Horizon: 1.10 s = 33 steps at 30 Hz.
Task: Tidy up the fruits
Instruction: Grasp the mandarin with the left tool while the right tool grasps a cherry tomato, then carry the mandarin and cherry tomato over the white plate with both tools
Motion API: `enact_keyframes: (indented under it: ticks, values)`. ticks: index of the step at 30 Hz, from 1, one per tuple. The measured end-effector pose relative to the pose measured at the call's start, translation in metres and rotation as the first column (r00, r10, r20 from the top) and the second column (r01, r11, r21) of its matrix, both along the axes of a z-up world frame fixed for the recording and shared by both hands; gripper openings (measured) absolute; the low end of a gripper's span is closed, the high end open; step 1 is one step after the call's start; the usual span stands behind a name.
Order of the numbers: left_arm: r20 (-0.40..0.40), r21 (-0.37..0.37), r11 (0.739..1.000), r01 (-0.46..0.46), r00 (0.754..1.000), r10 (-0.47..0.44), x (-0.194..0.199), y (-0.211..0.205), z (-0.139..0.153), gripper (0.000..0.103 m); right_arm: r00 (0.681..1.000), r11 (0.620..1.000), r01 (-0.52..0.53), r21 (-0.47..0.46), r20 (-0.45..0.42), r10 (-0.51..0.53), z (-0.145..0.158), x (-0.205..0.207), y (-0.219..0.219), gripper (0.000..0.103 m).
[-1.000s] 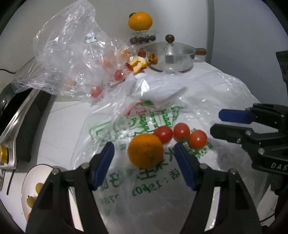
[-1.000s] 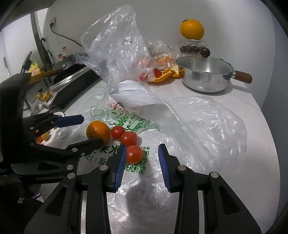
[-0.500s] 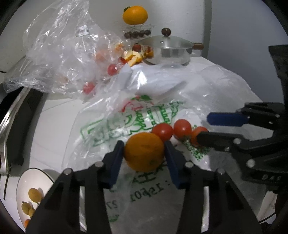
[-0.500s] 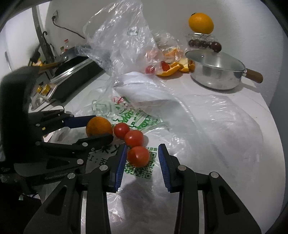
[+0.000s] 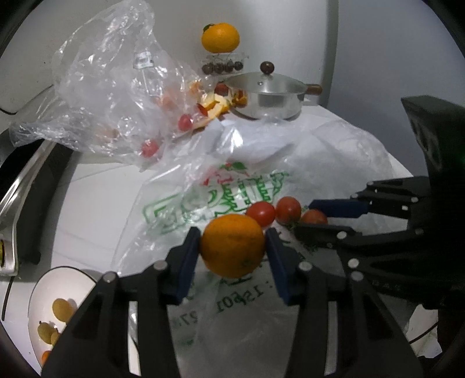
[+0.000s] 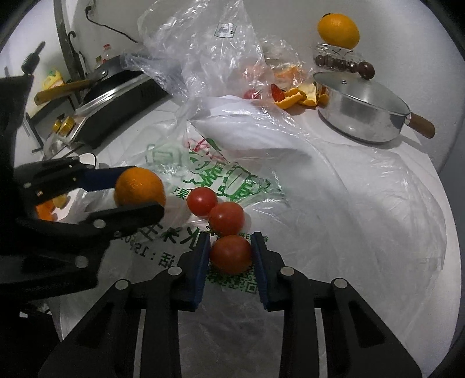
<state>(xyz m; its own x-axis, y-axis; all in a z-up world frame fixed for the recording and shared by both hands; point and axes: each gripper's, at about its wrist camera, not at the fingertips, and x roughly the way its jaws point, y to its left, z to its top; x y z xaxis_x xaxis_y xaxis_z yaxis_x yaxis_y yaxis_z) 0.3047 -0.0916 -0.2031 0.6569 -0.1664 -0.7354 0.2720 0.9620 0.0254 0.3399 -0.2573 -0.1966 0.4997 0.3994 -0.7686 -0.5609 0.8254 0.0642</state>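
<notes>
left gripper [image 5: 232,251]: blue pads pressed on both flanks of round, dimpled orange [image 5: 232,245], held at frame centre, lifted off the bag.
right gripper [image 6: 230,254]: narrow gap, pads against smooth red tomato [image 6: 231,253]; tomato rests on the bag.
other tomatoes [image 6: 214,210]: two glossy spheres, touching, at 12 o'clock of the gripped one.
printed bag [image 6: 209,171]: crinkled translucent plastic, green lettering, spread flat.
saucepan [image 6: 360,114]: lidded, polished steel, wooden handle, 2 o'clock.
plate [image 5: 37,293]: white, round, small yellow fruits, 8 o'clock.

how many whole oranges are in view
2: one orange clamped in the left gripper, one far orange atop a jar by the wall. More may hide in the bags.
</notes>
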Motion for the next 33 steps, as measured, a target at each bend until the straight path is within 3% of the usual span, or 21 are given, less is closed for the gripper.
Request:
enact_keyframes:
  ticks: [18, 33]
  values:
    - [0.071, -0.02, 1.0, -0.008, 0.997, 0.009, -0.041, 0.016, 0.028, 0.047, 0.997, 1.0, -0.009, 0.006, 0.077, 0.009, 0.034, -0.031, 0.013, 0.031]
    - [0.1, -0.04, 0.997, -0.065, 0.993, 0.069, -0.076, 0.057, 0.036, 0.047, 0.99, 0.998, -0.058, -0.004, 0.126, 0.058, 0.053, -0.059, 0.046, 0.031]
